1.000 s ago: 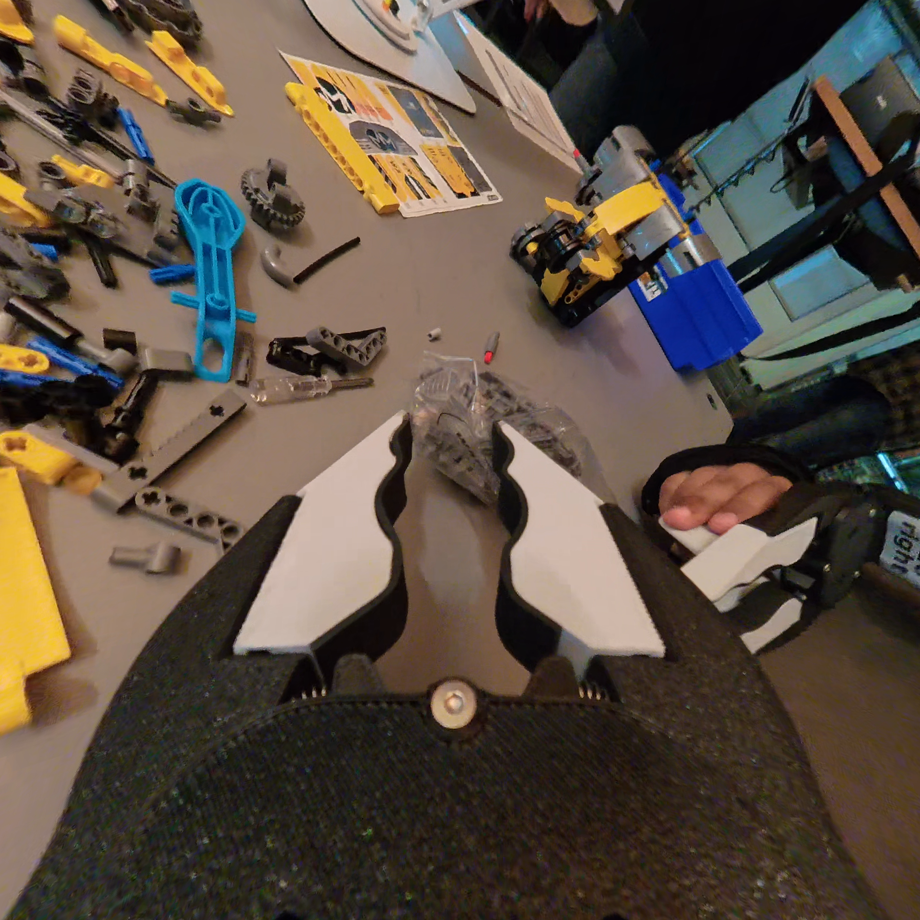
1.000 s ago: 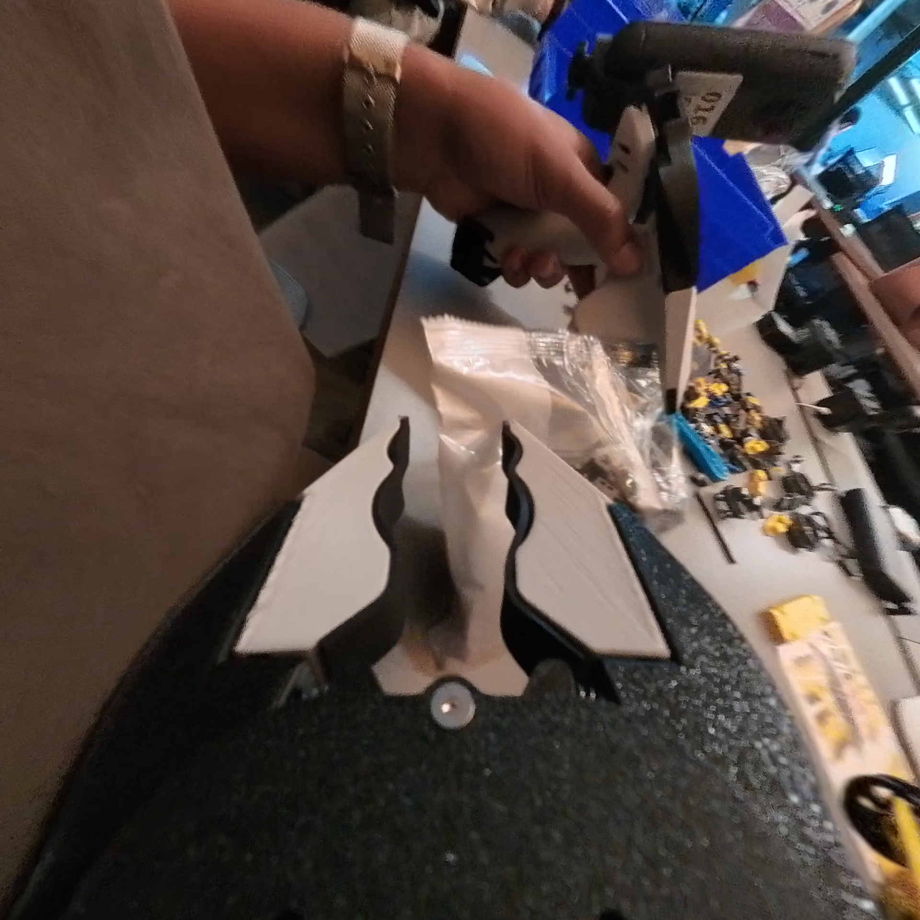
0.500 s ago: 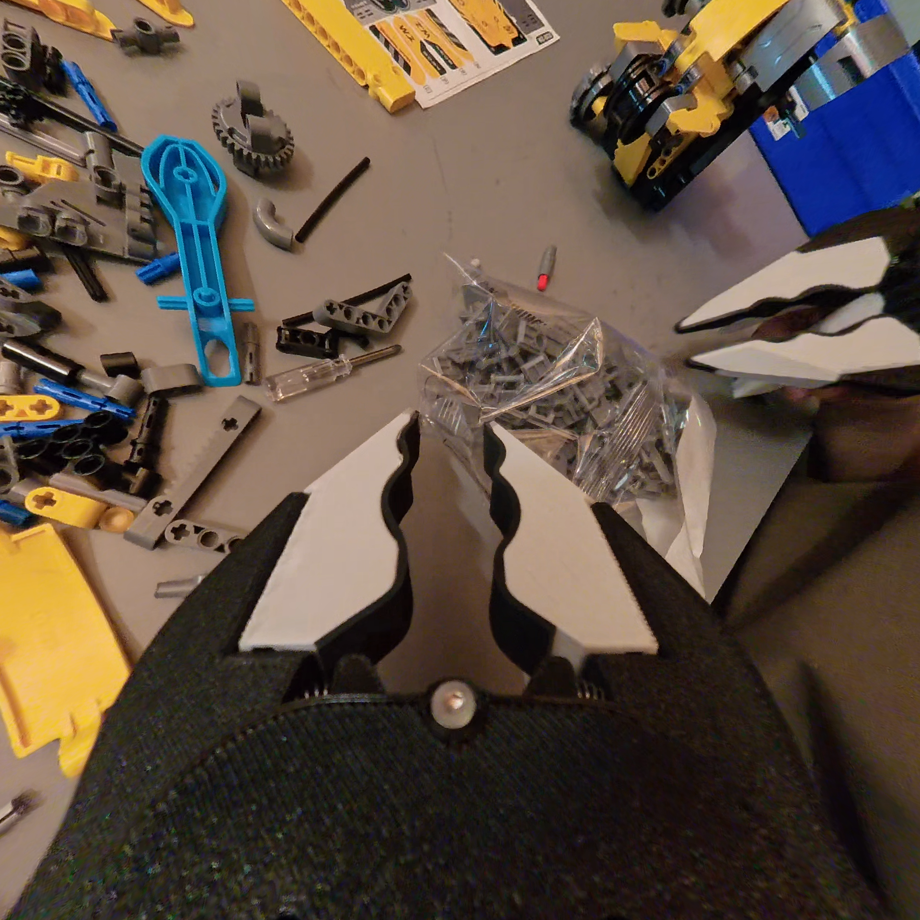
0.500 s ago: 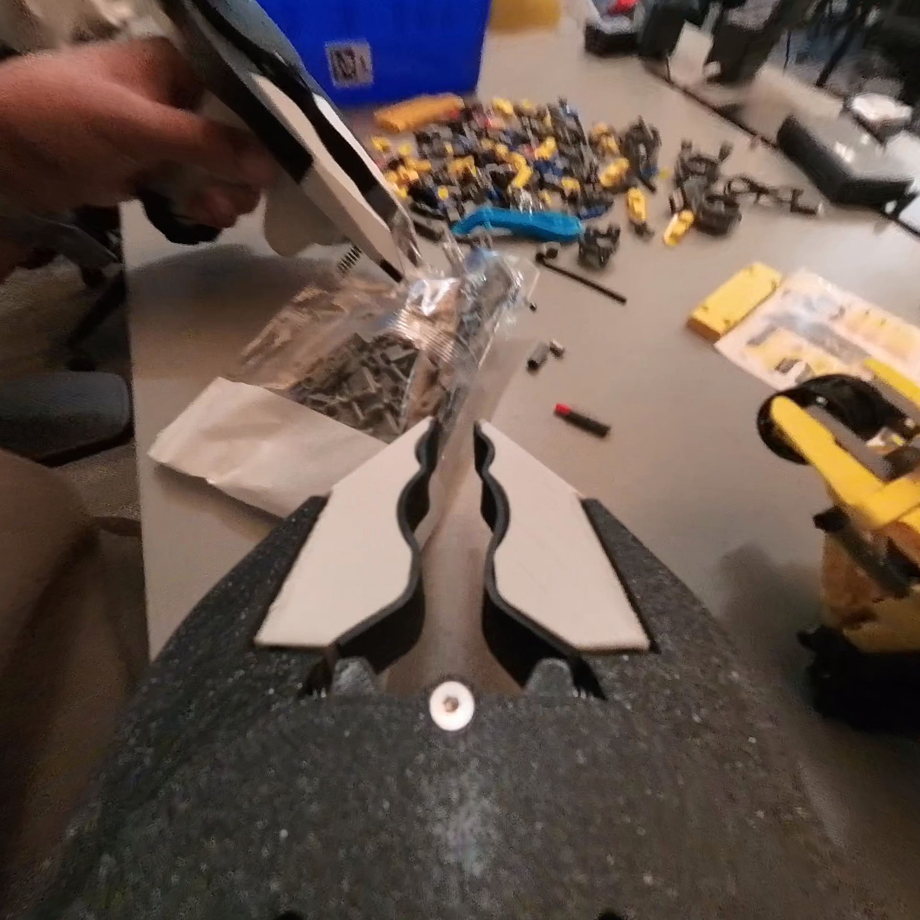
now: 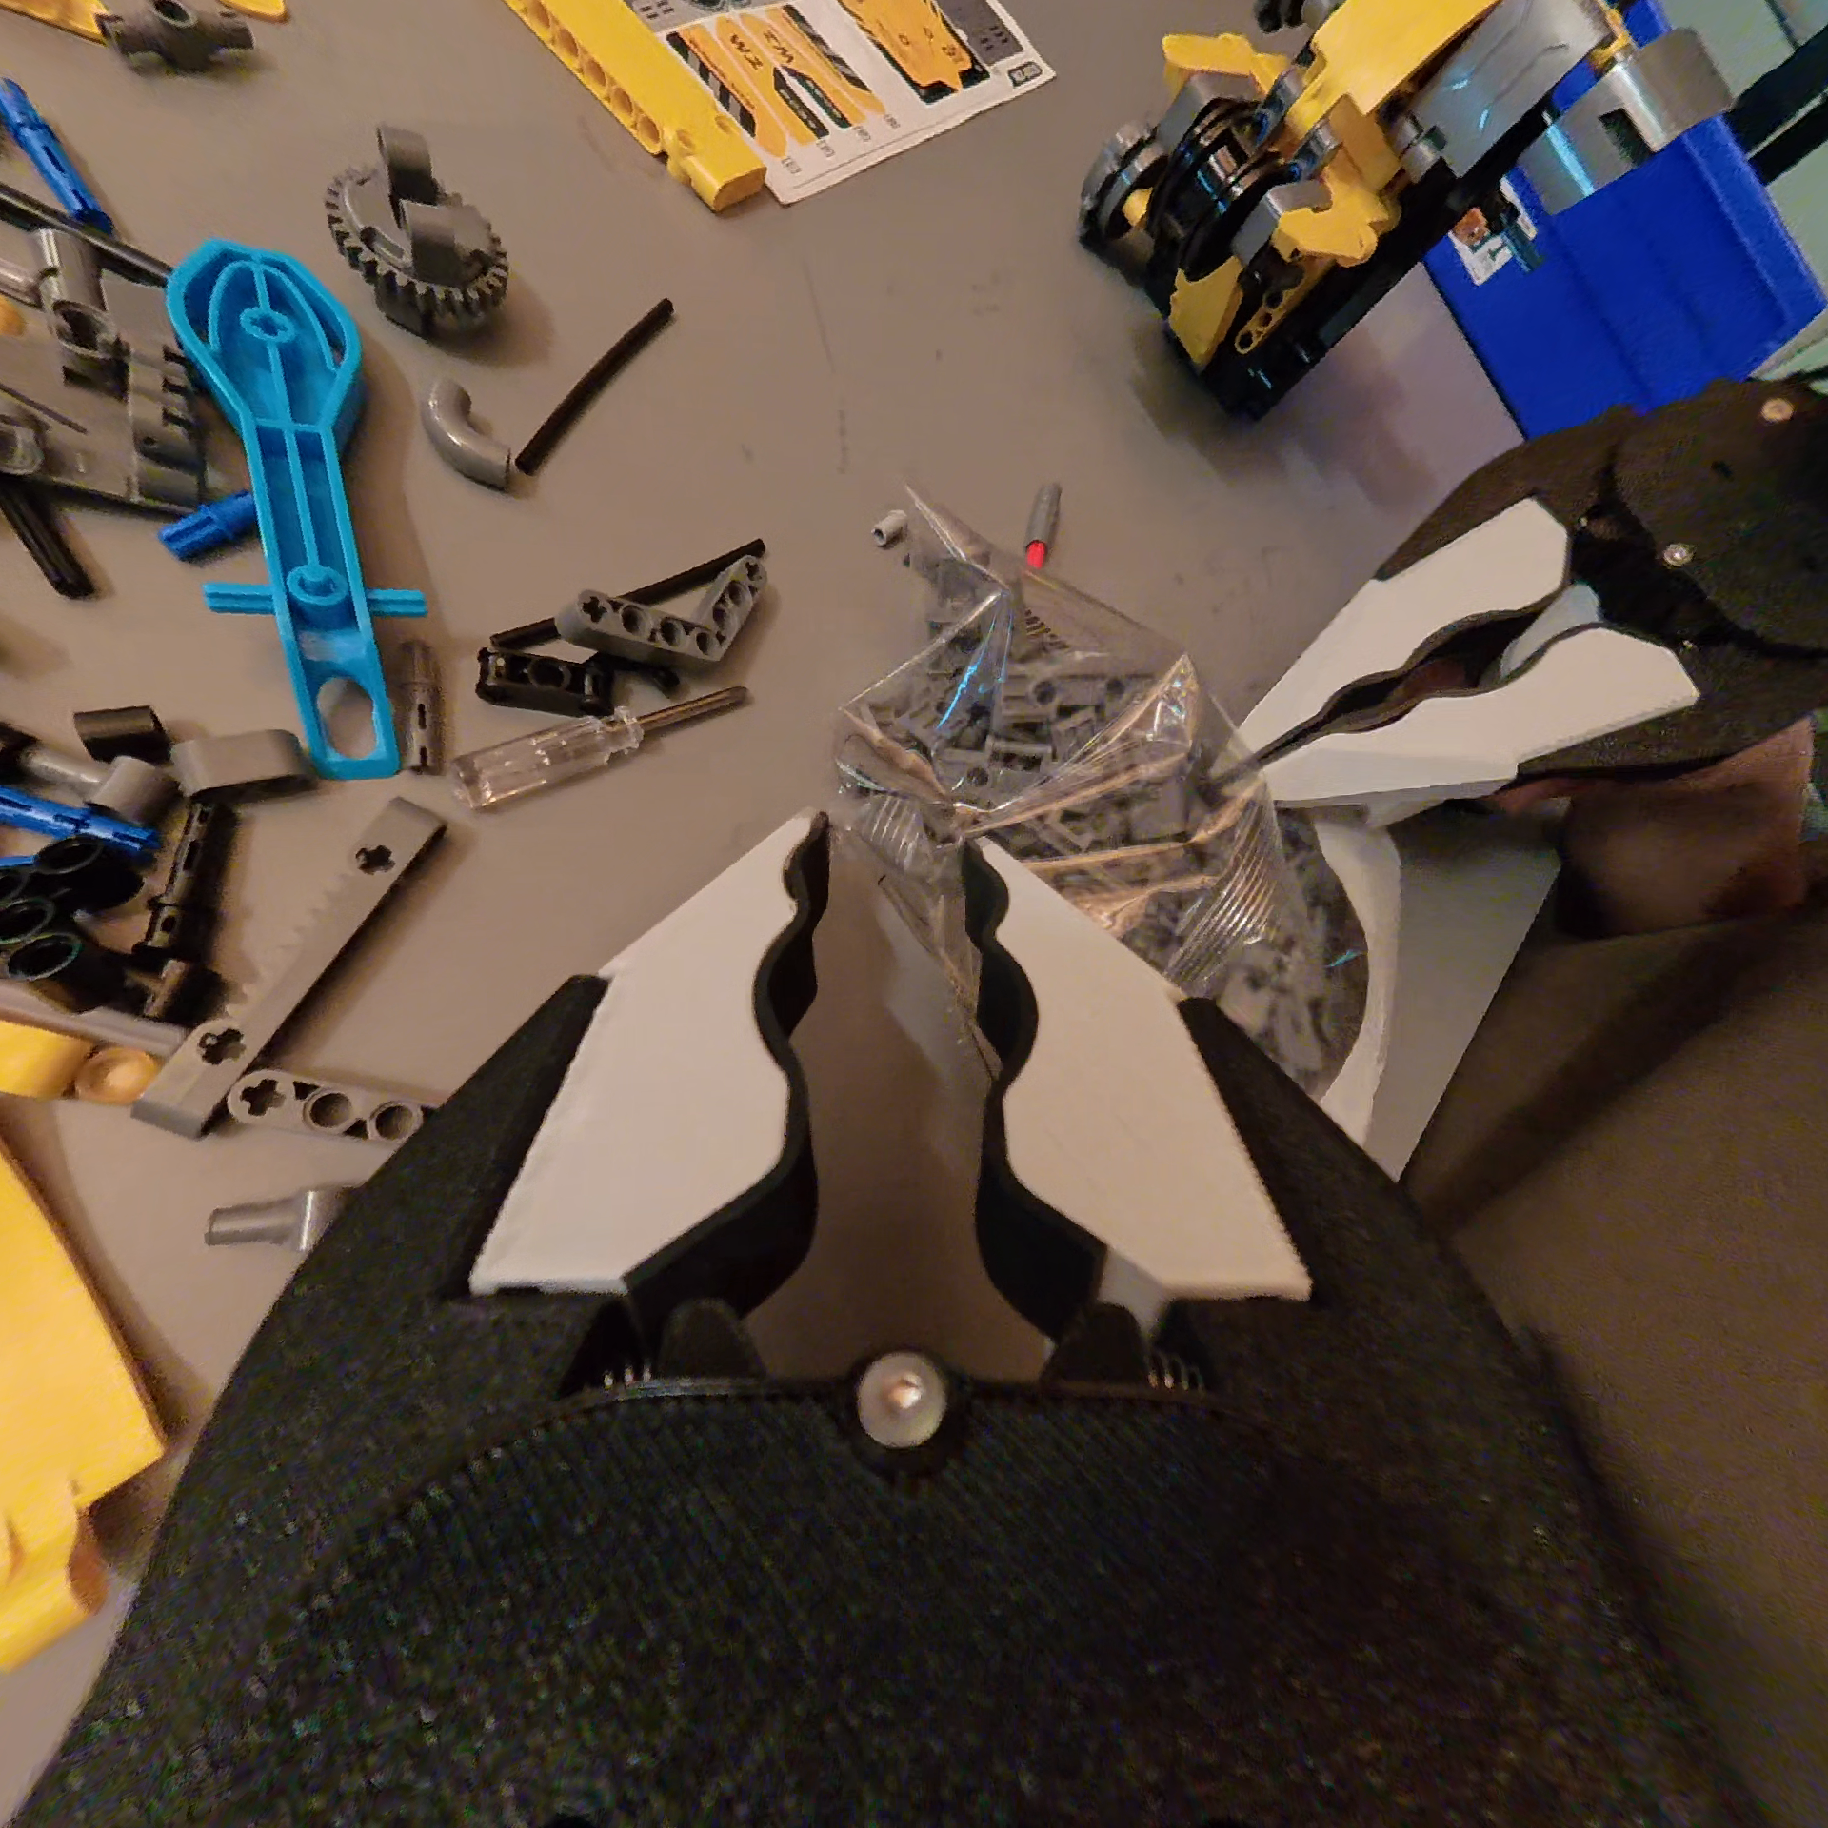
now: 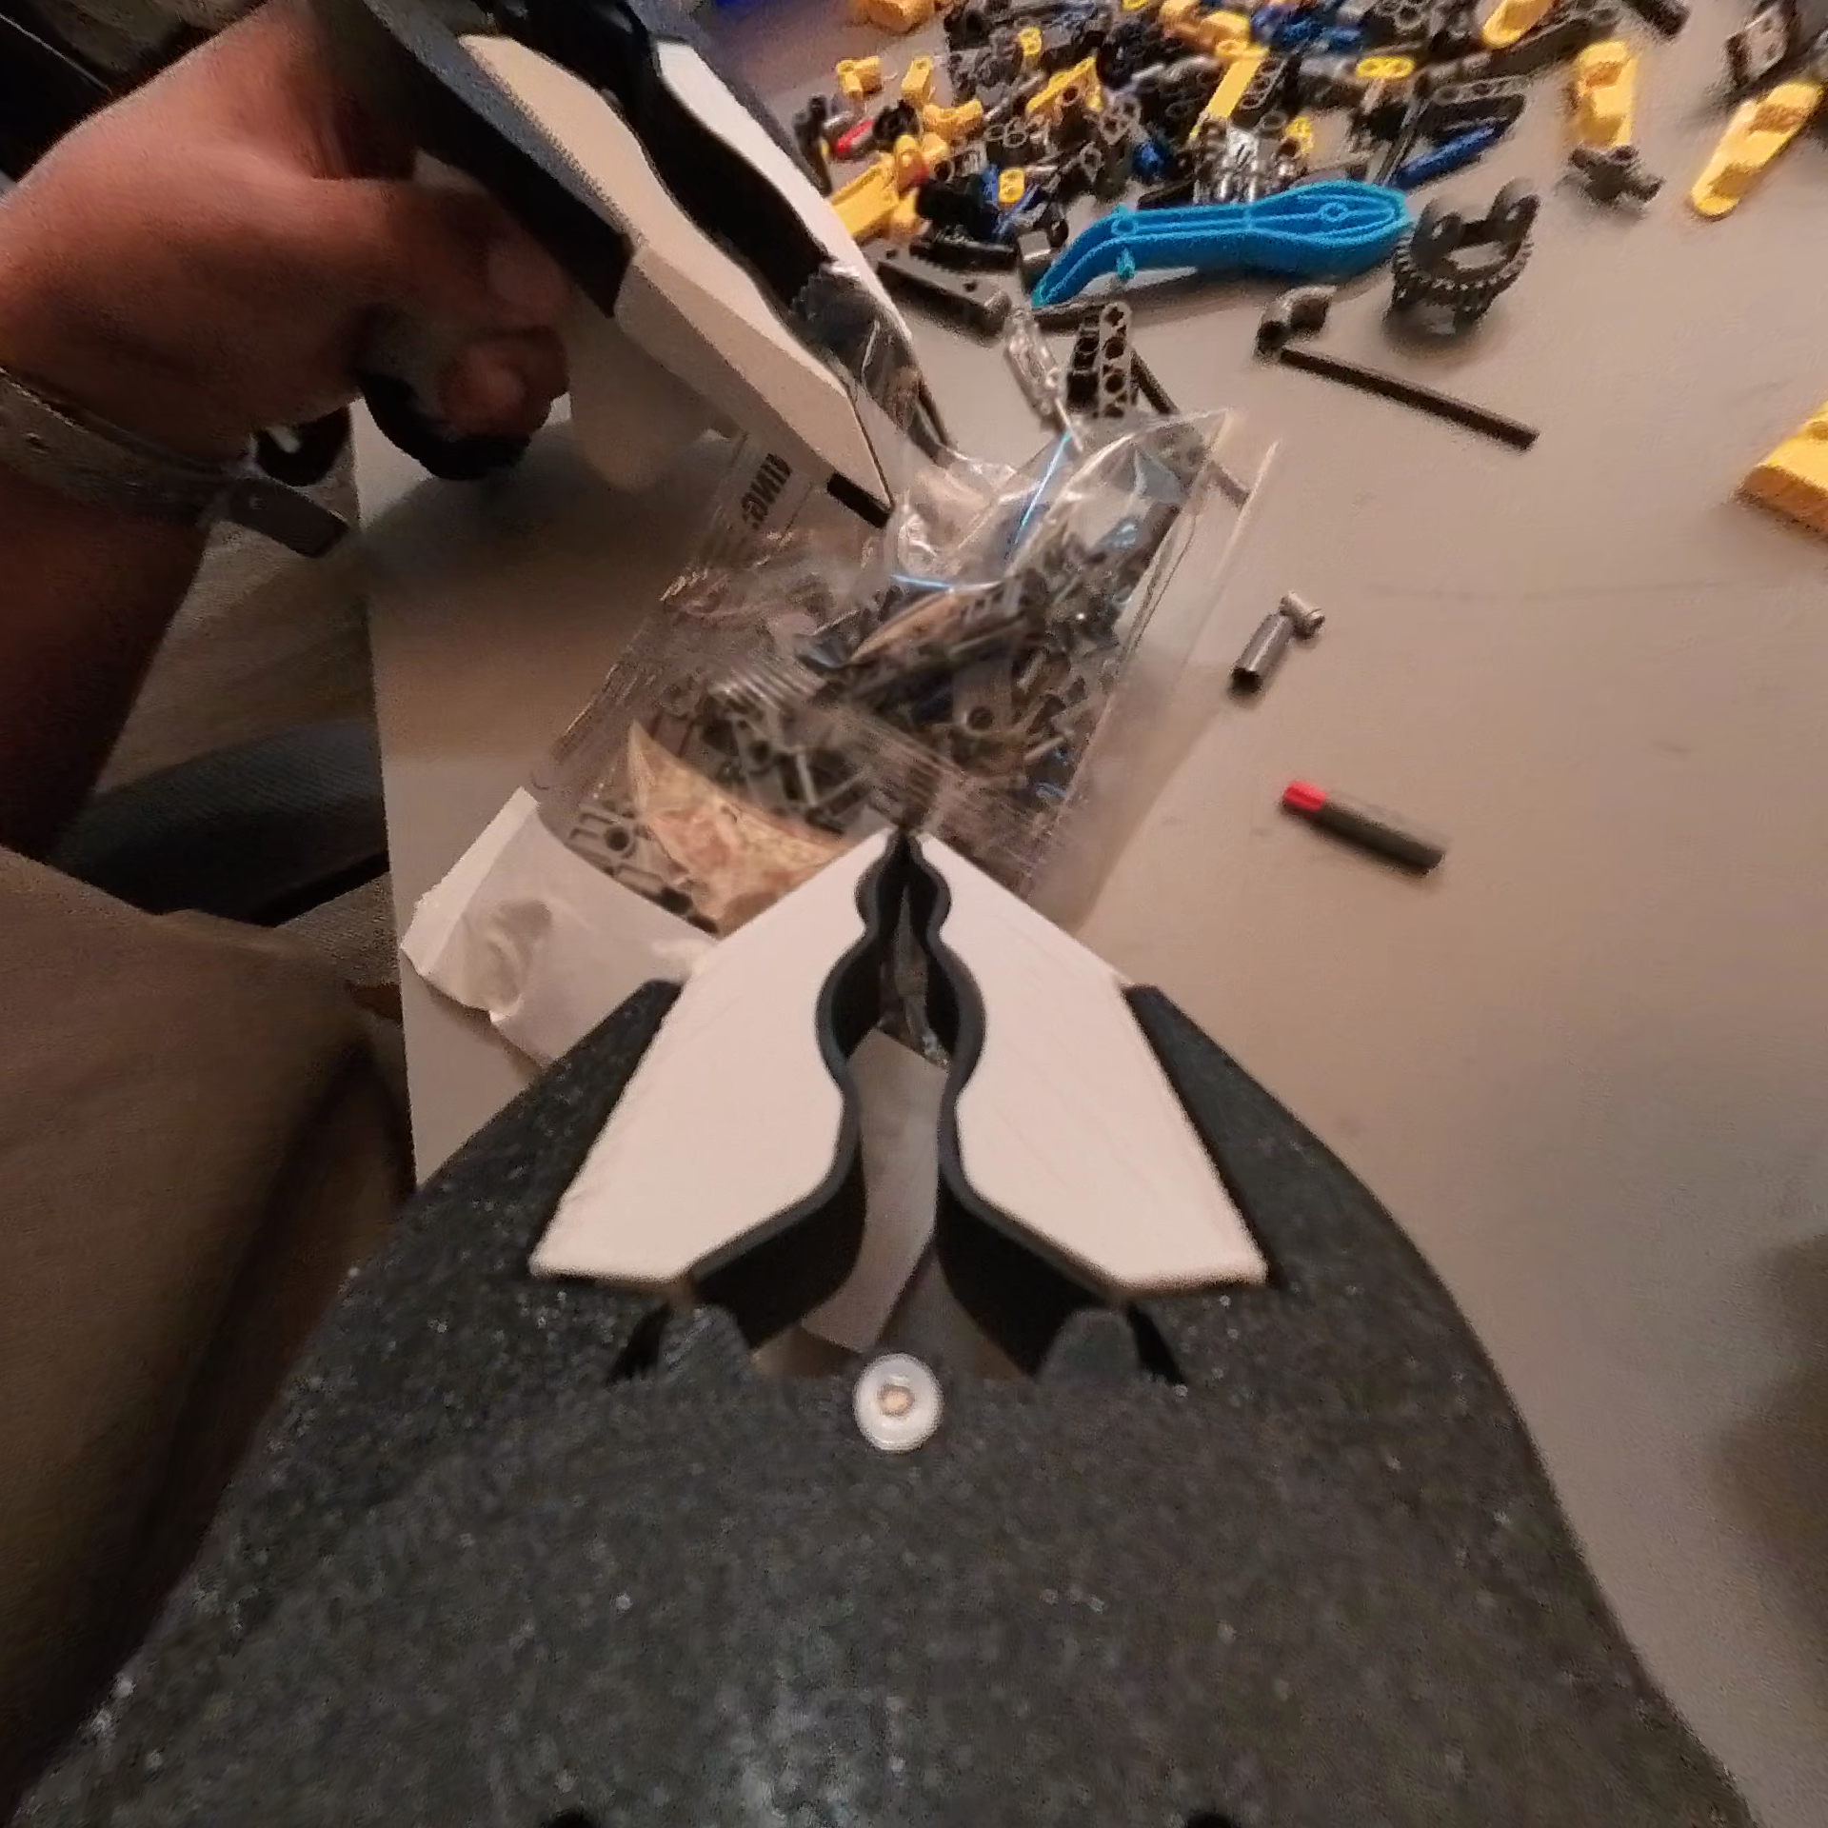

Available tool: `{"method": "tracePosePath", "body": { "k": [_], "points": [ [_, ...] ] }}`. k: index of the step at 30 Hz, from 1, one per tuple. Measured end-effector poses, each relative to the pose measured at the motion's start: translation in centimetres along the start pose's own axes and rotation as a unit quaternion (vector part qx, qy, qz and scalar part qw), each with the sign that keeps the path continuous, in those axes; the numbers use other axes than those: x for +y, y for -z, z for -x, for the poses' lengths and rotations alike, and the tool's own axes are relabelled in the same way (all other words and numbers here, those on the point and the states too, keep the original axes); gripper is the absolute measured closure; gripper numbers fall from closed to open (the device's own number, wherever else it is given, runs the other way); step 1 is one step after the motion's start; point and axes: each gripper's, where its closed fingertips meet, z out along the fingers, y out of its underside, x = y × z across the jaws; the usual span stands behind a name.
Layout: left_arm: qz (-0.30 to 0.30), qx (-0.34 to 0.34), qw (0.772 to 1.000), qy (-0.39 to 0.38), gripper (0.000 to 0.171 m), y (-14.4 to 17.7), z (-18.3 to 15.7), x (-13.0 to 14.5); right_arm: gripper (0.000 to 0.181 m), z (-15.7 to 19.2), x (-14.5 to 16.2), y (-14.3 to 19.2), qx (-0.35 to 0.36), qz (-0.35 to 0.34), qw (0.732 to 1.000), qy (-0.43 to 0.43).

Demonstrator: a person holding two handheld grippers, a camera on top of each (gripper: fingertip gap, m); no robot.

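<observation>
At frame centre, the right gripper (image 6: 902,841) pinches the clear bag of grey parts (image 6: 890,673) (lifted off the table (image 6: 1484,989)), while the left gripper (image 5: 895,851), fingers spread, straddles its edge.

A hobby or lab workroom is suggested: loose plastic building parts are scattered over the grey table (image 5: 890,326), beside a half-built yellow model vehicle (image 5: 1276,188) and a blue plastic bin (image 5: 1662,287).

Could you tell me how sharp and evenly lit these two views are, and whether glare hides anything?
Left wrist view: sharp, warm dim light, wide-angle bending at the edges; glare streaks on the clear bag hide some grey parts. Right wrist view: blurred throughout, the bag, the hand and the loose parts smeared.
</observation>
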Motion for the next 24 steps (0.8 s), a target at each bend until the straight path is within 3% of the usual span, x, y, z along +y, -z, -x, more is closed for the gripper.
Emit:
{"method": "tracePosePath", "body": {
  "k": [6, 17, 24],
  "points": [
    [-0.005, 0.007, 1.000, 0.004, 0.146, 0.1, 0.0, 0.1, 0.181, -0.1, 0.0, 0.3, -0.008, -0.005, 1.000, 0.009],
    [-0.001, 0.009, 1.000, 0.001, 0.146, 0.1, -0.1, 0.1, 0.172, -2.7, 0.6, 2.7, 0.041, -0.028, 0.999, 0.006],
    [-0.008, -0.020, 0.996, -0.082, 0.149, 0.1, -0.9, -0.6, 0.171, -3.2, 1.0, 3.1, 0.047, -0.021, 0.999, 0.004]
  ]
}}
